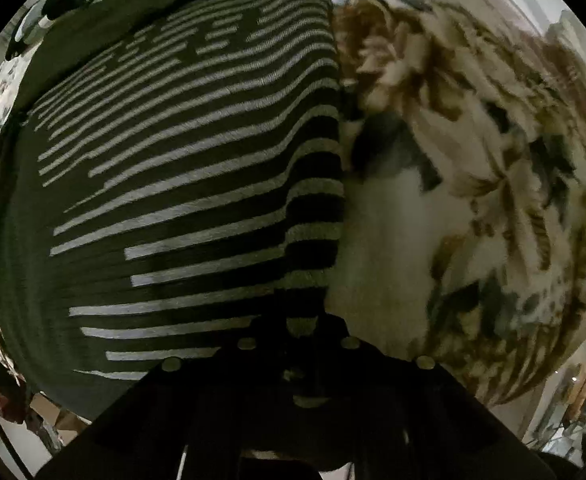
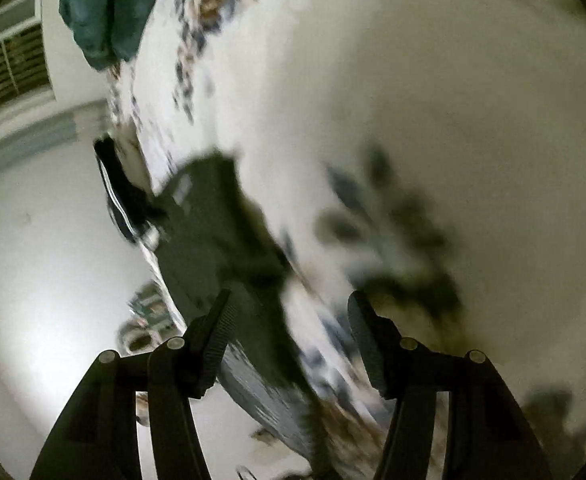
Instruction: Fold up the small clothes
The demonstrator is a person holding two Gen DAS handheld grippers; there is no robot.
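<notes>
Floral bedspread under fingers-pinched striped sweater.

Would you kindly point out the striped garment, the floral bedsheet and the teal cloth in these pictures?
striped garment (image 1: 181, 152): left wrist view, on its striped middle.
floral bedsheet (image 1: 473, 168): left wrist view, on a brown flower print.
teal cloth (image 2: 105, 8): right wrist view, on its bunched middle.

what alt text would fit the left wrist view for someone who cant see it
Seen from close above, a dark garment with pale grey stripes fills the left half of the view, lying on a floral cream and brown bedcover. At the bottom edge, the left tongs are shut on the garment's striped edge.
</notes>
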